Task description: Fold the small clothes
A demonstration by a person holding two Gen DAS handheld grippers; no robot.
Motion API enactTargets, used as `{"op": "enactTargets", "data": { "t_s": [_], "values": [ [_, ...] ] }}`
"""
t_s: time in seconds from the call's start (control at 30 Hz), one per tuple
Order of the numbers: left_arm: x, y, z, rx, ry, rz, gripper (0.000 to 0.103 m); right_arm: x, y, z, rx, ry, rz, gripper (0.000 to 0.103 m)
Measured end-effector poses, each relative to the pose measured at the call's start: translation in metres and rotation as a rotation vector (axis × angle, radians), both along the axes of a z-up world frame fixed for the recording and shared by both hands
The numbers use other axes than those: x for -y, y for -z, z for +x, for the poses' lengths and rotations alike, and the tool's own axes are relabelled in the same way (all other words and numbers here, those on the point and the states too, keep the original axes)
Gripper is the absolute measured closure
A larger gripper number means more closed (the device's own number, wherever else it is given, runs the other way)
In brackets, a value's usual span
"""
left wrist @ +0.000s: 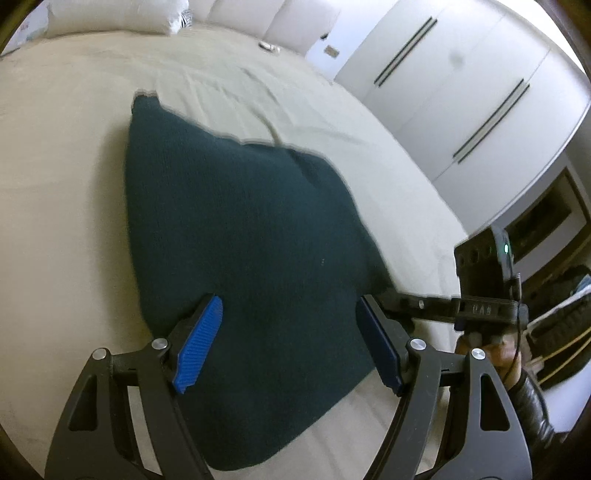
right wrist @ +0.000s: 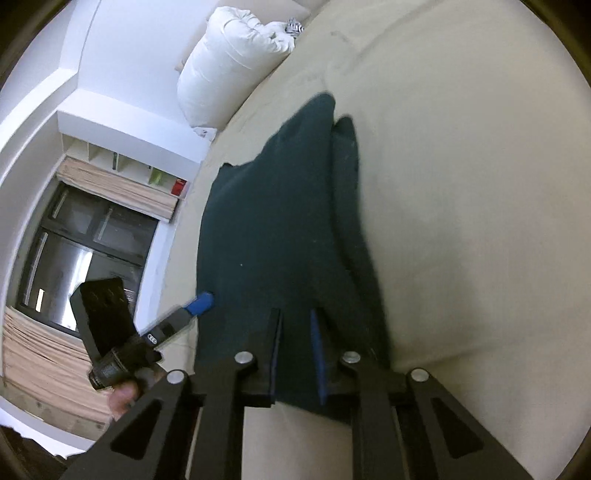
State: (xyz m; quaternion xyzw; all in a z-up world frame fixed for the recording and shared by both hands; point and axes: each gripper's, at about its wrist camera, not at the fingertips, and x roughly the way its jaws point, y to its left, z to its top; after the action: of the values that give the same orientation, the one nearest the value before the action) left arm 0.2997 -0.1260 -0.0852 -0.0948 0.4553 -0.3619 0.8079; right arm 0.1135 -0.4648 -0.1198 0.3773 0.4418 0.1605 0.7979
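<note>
Left wrist view. The left gripper [left wrist: 288, 339] stood with its jaws wide apart, both blue pads [left wrist: 199, 345] clear of any cloth. The dark green knitted garment [left wrist: 236, 236] lay flat on the cream bedspread [left wrist: 62, 206], directly below and ahead of the jaws, extending away from them toward a far corner. Nothing was clamped; whether the fingertips touched the fabric could not be told. To the right of the jaws, the right gripper [left wrist: 384, 295] reached in at the garment's right edge, held by a hand [left wrist: 487, 350] in a dark glossy sleeve [left wrist: 532, 406]. Beyond it, further right, stood white wardrobe doors [left wrist: 461, 92]. A white pillow [left wrist: 122, 14] lay far ahead to the left.

Right wrist view. The right gripper [right wrist: 295, 325] had its jaws drawn close together, with a narrow gap remaining. The near edge of the dark green knitted garment [right wrist: 273, 221] passed between them, and the cloth rose in a ridge ahead of the jaws. Whether the pads pressed on the fabric could not be told. A second fold of the garment lay just right of the ridge. To the left of the jaws, the left gripper [right wrist: 195, 306] showed one blue pad at the garment's left edge. The cream bedspread [right wrist: 461, 221] filled the area to the right. A white pillow [right wrist: 229, 66] sat far ahead to the left, and a dark window [right wrist: 85, 251] lay well to the left.
</note>
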Motion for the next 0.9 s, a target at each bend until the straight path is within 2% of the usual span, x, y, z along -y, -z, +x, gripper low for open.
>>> {"op": "enactTargets", "data": {
  "t_s": [0.03,0.07,0.1,0.2,0.23,0.27,0.3,0.37,0.4,0.47,0.5,0.63,0.67,0.73,0.77,0.8,0.87,0.9],
  "values": [
    [-0.001,-0.007,0.005,0.026,-0.011,0.006,0.029,0.002,-0.004,0.002,0.011,0.003,0.000,0.080],
    [-0.002,-0.011,0.011,0.044,-0.024,0.010,0.029,0.004,-0.013,0.009,0.037,0.005,0.006,0.070],
    [-0.001,-0.016,0.023,0.044,-0.037,0.003,0.029,0.004,-0.019,0.015,0.052,0.001,0.012,0.065],
    [0.005,-0.016,0.052,0.037,-0.054,0.035,0.029,-0.005,-0.034,0.048,0.102,-0.042,0.036,0.062],
    [0.010,-0.010,0.062,0.011,-0.051,0.059,0.029,-0.007,-0.034,0.058,0.111,-0.054,0.041,0.059],
    [0.011,-0.001,0.072,-0.029,-0.048,0.066,0.029,-0.009,-0.030,0.072,0.100,-0.054,0.040,0.050],
    [0.012,0.012,0.083,-0.072,-0.055,0.059,0.029,-0.008,-0.020,0.087,0.060,-0.042,0.030,0.045],
    [0.013,0.021,0.092,-0.087,-0.067,0.057,0.030,-0.005,0.003,0.104,0.003,-0.029,0.014,0.048],
    [0.017,0.023,0.092,-0.075,-0.066,0.071,0.030,-0.004,0.011,0.110,-0.003,-0.024,0.022,0.055],
    [0.025,0.025,0.091,-0.044,-0.059,0.126,0.030,0.005,0.023,0.106,0.027,-0.002,0.071,0.063],
    [0.030,0.028,0.090,-0.025,-0.057,0.153,0.030,0.006,0.024,0.105,0.041,-0.001,0.087,0.063],
    [0.034,0.029,0.086,-0.022,-0.057,0.154,0.030,0.020,0.020,0.081,0.046,0.011,0.120,0.064],
    [0.032,0.026,0.083,-0.020,-0.062,0.141,0.029,0.022,0.012,0.076,0.044,0.026,0.102,0.059],
    [0.011,0.013,0.080,-0.026,-0.108,0.088,0.029,0.028,-0.007,0.067,0.069,0.069,0.061,0.040],
    [0.003,0.008,0.081,-0.013,-0.142,0.076,0.029,0.035,-0.016,0.059,0.075,0.094,0.019,0.027],
    [-0.011,0.001,0.079,0.021,-0.199,0.059,0.027,0.036,-0.018,0.058,0.063,0.105,-0.014,0.024],
    [-0.026,-0.001,0.081,0.035,-0.260,0.045,0.010,0.039,-0.015,0.058,0.022,0.100,-0.037,0.024],
    [-0.032,0.004,0.083,0.023,-0.278,0.049,0.006,0.038,-0.011,0.062,0.000,0.094,-0.032,0.024]
  ]
}}
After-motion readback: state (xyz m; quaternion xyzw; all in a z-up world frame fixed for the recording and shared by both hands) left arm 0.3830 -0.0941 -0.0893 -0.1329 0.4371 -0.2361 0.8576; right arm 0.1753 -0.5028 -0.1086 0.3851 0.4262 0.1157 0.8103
